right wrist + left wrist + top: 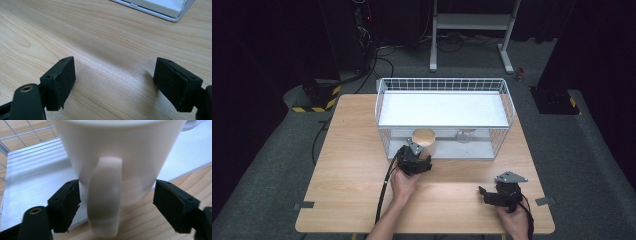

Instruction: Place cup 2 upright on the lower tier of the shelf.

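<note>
Beside mug (120,157): glass (465,135), perhaps; rack (442,83) overhead.

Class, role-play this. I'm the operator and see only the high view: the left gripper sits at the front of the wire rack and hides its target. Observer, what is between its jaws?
Observer: A white mug, with its handle pointing straight back at the left gripper.
Operator: Has the gripper clamped it?
Observer: No. The jaws stand wide on either side of the mug's lower wall and are not squeezed in.
Operator: And the right gripper?
Observer: The right gripper is open with nothing between its jaws, above bare wooden table.
</note>
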